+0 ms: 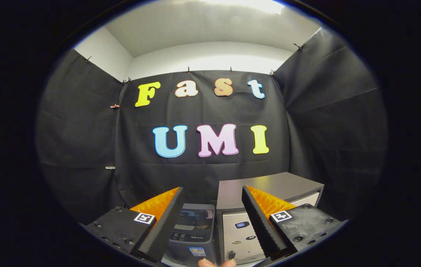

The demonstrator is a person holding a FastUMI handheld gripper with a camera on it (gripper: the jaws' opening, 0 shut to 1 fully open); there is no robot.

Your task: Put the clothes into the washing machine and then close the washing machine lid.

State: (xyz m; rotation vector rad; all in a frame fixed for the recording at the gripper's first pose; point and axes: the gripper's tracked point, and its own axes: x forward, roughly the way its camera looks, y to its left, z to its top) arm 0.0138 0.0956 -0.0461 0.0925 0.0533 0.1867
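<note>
Can't really call progress here: gripper (210, 222) wide open holding nothing, small washing machine (192, 231) beyond the fingers with lid seemingly down, clothes either inside or elsewhere.

A grey cabinet (270, 187) with a pale front panel of small buttons stands against the black cloth wall (203, 174), white ceiling (195, 26) above.

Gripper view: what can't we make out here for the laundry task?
- Clothes: none to be told among the things ahead of the open gripper.
- Washing machine: its lower body is cut off by the view's edge; lid state unclear.
- Grey cabinet: its front is partly covered by one finger.
- Fingertips of a hand: cut off at the edge.
</note>
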